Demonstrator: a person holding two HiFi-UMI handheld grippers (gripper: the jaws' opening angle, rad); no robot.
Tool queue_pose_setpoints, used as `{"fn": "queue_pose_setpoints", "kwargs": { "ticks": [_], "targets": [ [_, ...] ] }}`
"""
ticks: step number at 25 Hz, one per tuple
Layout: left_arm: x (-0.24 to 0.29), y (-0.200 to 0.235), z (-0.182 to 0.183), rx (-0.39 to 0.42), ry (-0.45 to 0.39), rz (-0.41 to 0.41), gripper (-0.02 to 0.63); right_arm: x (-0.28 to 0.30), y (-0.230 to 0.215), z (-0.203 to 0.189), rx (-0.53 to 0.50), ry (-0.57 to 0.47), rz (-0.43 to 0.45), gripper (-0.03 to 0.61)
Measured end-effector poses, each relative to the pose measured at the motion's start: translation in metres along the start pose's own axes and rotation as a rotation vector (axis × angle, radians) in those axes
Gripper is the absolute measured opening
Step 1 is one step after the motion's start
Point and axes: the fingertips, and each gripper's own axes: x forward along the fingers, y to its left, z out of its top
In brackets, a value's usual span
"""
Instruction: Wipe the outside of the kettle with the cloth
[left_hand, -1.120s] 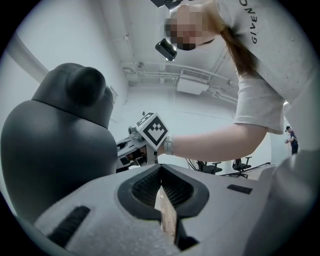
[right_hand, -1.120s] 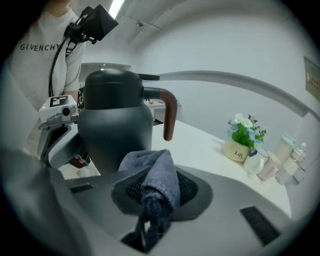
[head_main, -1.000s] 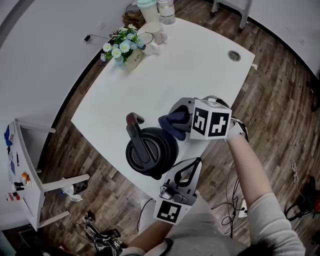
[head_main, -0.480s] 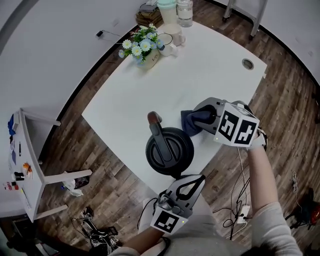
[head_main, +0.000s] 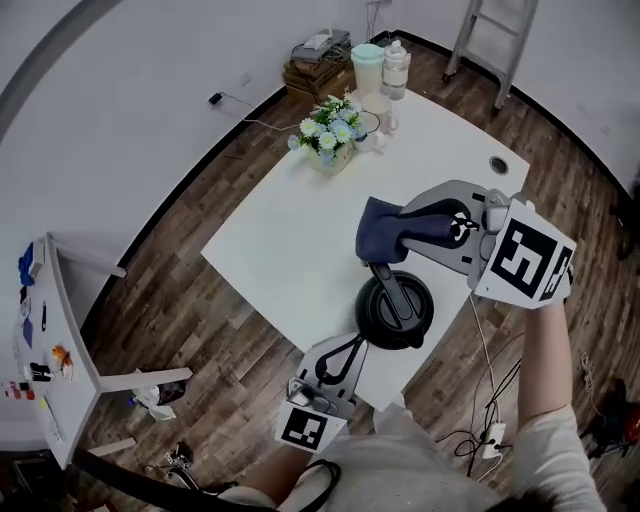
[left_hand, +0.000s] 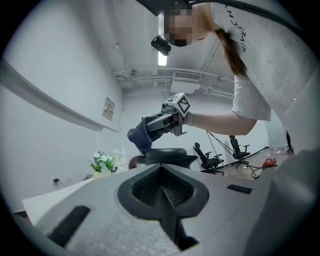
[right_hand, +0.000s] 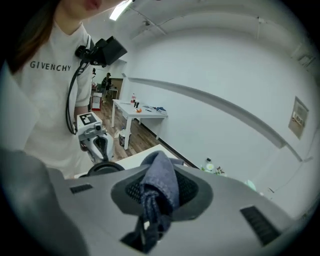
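A black kettle (head_main: 397, 311) stands upright near the front edge of the white table (head_main: 290, 240), its lid and handle facing up. My right gripper (head_main: 402, 226) is shut on a dark blue cloth (head_main: 381, 229), which it holds at the kettle's far side, just above the handle end. In the right gripper view the cloth (right_hand: 158, 188) hangs bunched between the jaws, with the kettle (right_hand: 105, 168) beyond. My left gripper (head_main: 357, 346) is shut and holds nothing, its tips just short of the kettle's near side. The kettle's lid (left_hand: 165, 154) fills the left gripper view just past the jaws.
A pot of white flowers (head_main: 328, 134) stands at the table's far end, with a pale jar (head_main: 369, 66) and a clear bottle (head_main: 396, 64) behind it. The table has a cable hole (head_main: 497, 165) at its right. A small white side table (head_main: 48, 330) stands at far left, and cables (head_main: 490, 430) lie on the wooden floor.
The right gripper has carried the cloth from the kettle's right side up to its far side by the handle. The head view has pulled back. The left gripper stays by the kettle's near side.
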Motion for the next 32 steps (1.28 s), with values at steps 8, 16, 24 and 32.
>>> {"fn": "queue_pose_setpoints", "kwargs": {
  "ticks": [8,16,24,32],
  "targets": [
    [0.009,0.083,0.022,-0.080,-0.146,0.076,0.008,0.081,0.000,-0.022,0.050,0.195,0.191,0.067],
    [0.016,0.113,0.002,-0.092,-0.138,0.049,0.008,0.126,-0.003,-0.010,-0.071,0.270,0.233,0.067],
    [-0.002,0.133,0.001,-0.119,-0.138,0.060,0.008,0.115,0.073,0.012,-0.156,0.453,0.804,0.067],
    [0.004,0.095,-0.037,-0.111,-0.056,-0.027,0.008,0.147,0.120,-0.045,-0.120,0.749,1.041,0.067]
  ]
}}
